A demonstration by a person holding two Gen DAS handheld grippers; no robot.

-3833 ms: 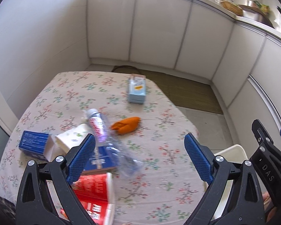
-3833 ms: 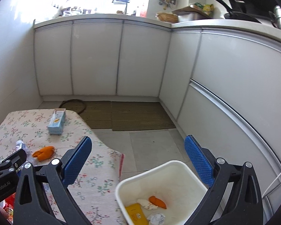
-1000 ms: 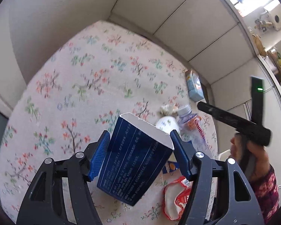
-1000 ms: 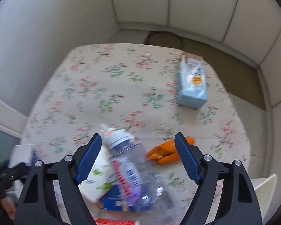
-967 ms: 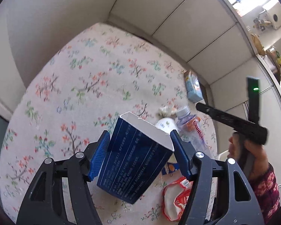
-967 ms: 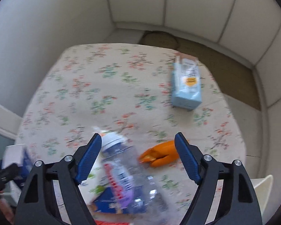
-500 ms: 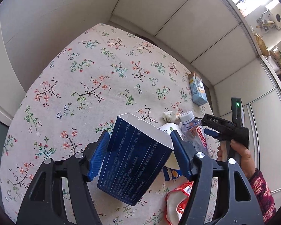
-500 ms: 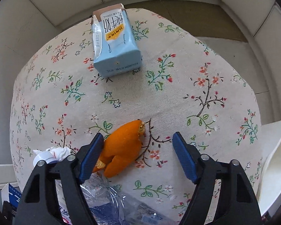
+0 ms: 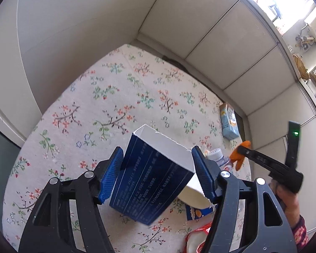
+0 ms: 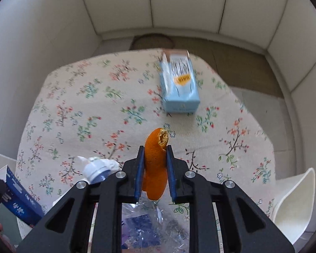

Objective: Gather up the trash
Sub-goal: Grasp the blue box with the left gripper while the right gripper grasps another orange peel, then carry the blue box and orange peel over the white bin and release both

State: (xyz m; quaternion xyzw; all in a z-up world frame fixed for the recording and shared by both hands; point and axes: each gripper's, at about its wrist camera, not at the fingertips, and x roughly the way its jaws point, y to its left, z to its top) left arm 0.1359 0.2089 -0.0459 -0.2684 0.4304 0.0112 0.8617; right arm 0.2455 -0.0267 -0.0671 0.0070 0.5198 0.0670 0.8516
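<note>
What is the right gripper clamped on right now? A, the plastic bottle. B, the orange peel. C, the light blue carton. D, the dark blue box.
B: in the right wrist view the right gripper has its blue pads pressed on both sides of the orange peel, while the light blue carton lies apart on the tablecloth and the dark blue box sits in the left gripper.

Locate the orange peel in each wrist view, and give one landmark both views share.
Left wrist: orange peel at right of centre, pinched at the tip of the right gripper, beyond the bottle cap.
Right wrist: orange peel at centre, clamped upright between the blue pads.
Shared landmark: the light blue carton lying on the floral tablecloth, beyond the peel in both views.
</note>
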